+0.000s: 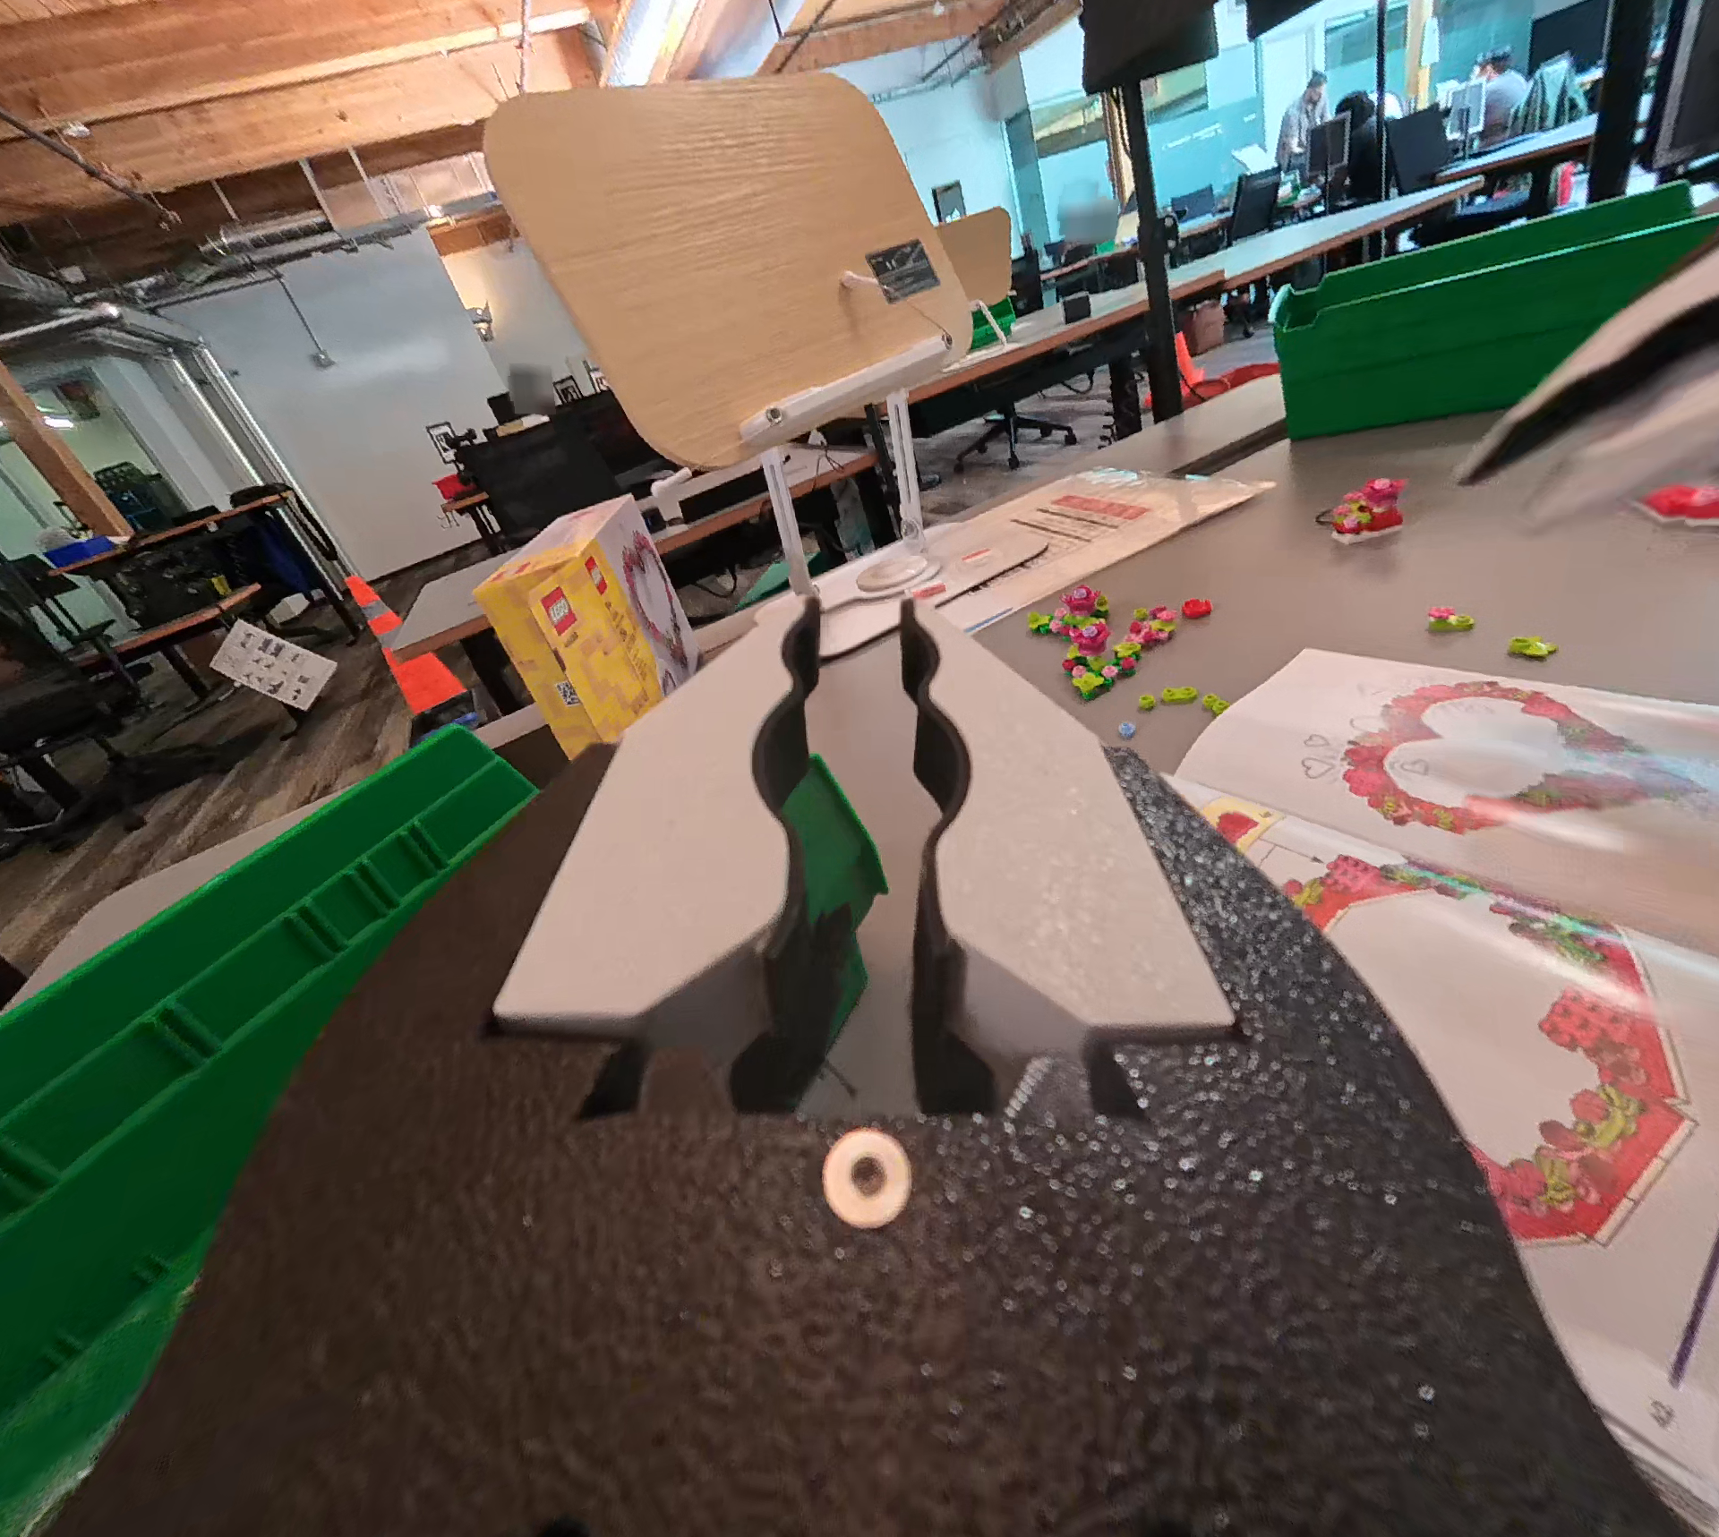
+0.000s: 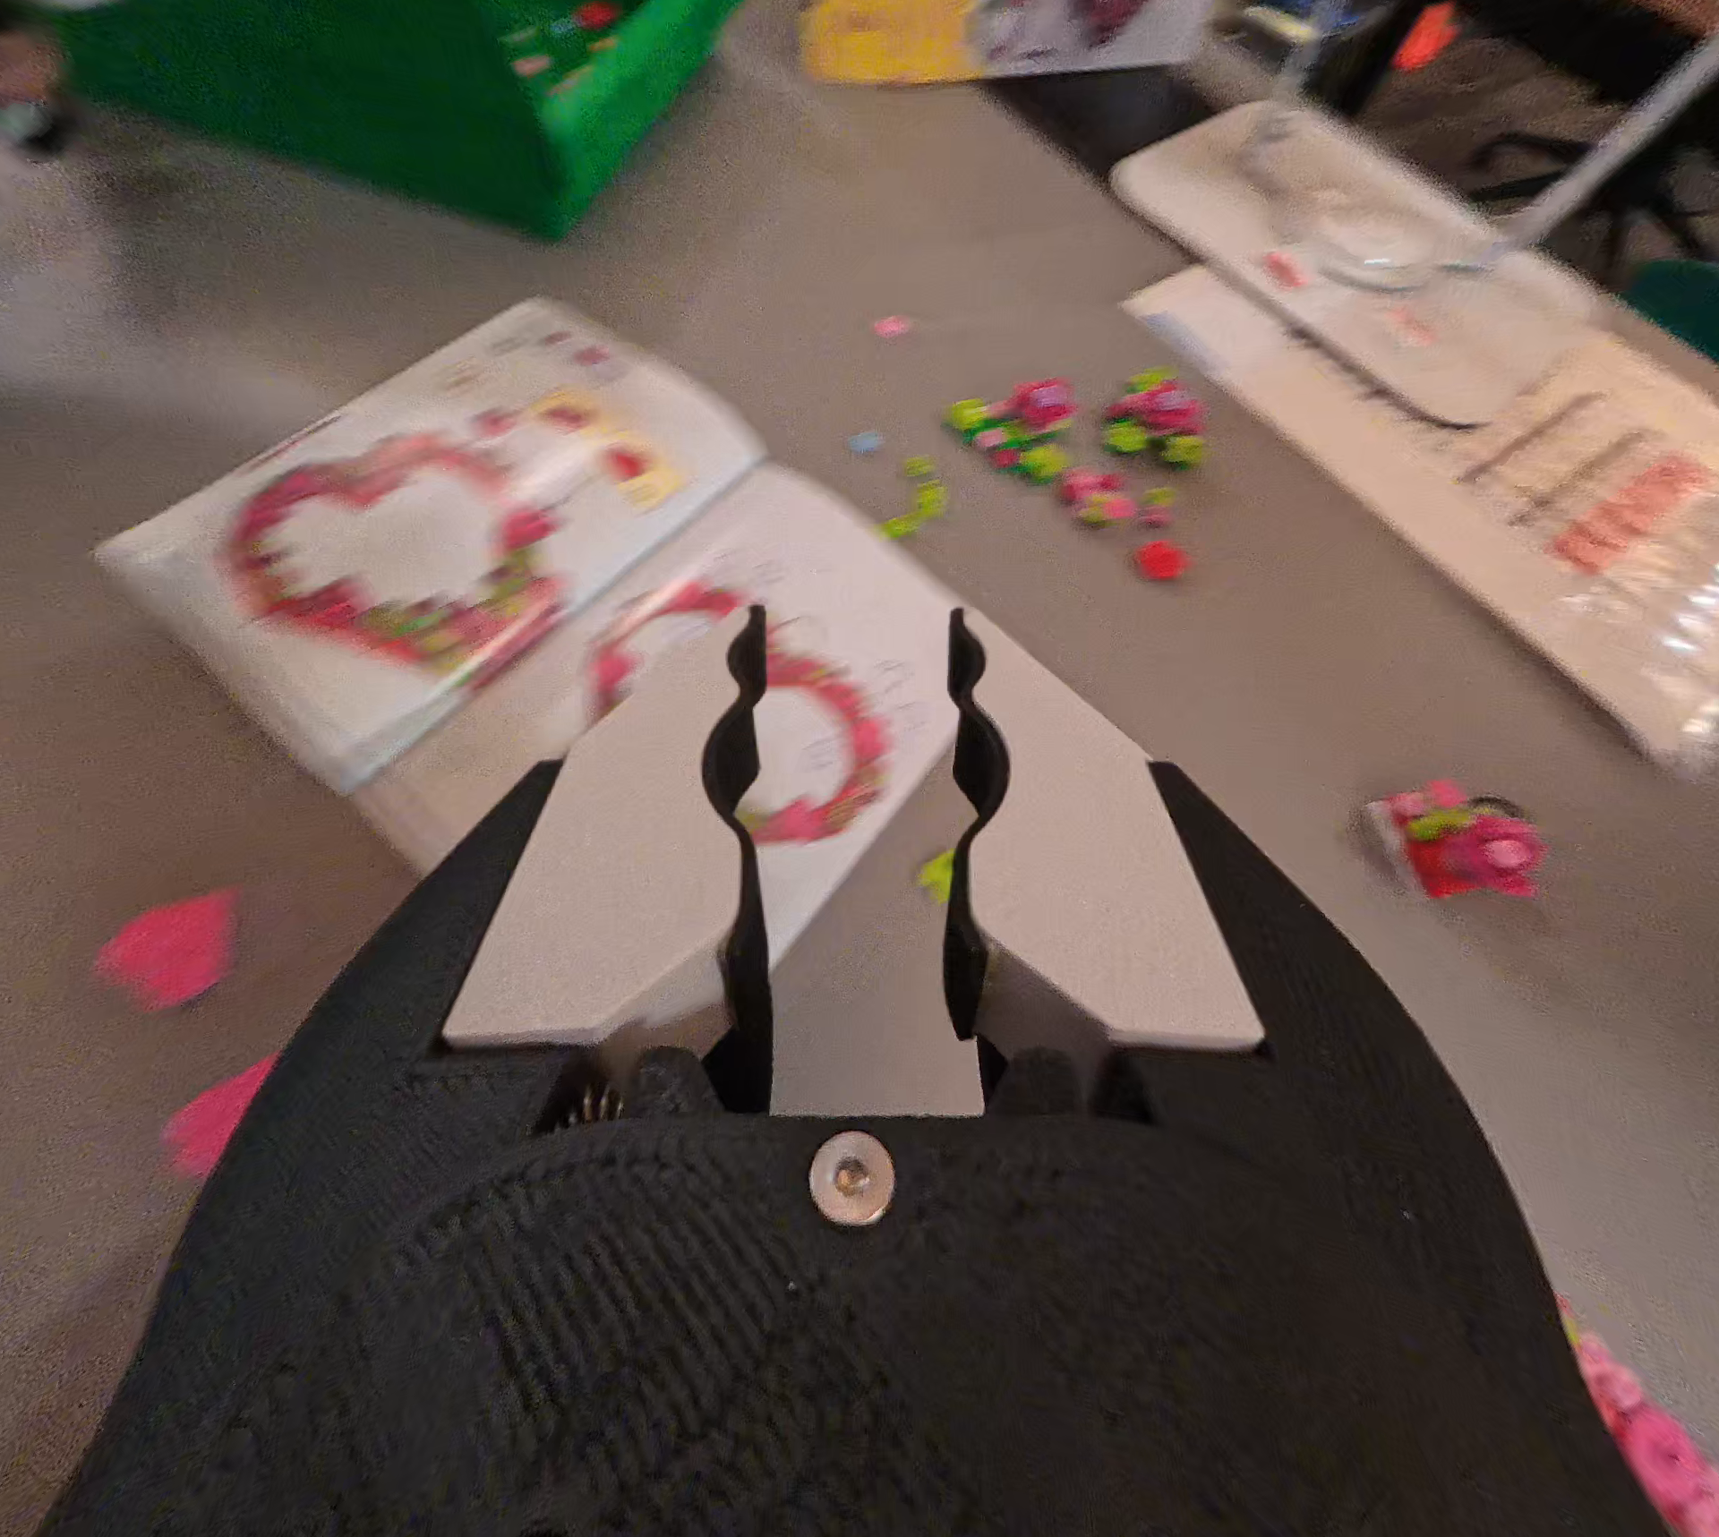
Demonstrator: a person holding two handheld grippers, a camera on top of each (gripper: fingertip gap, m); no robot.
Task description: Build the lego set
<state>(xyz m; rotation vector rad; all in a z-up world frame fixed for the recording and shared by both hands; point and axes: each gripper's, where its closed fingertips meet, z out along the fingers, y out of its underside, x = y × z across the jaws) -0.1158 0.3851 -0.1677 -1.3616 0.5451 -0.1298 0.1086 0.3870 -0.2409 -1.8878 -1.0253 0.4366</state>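
Here, both grippers' jaws are held apart and empty; the light, rigid flower clusters [image 2: 1079, 437] on the worktop [image 2: 837, 237] are best pinched across their sides.

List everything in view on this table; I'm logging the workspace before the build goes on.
Instruction booklet: one, white with red heart pictures, open, table centre.
Flower clusters: several, pink and green, beyond the booklet.
Red built piece: one, apart on the right.
Green bins: at least two, table edges.
Set box: one, yellow and white, far edge.
Wooden book stand: one, empty.
Plastic-sleeved sheet: one, by the stand.
Left gripper: open, empty.
Right gripper: open, empty.
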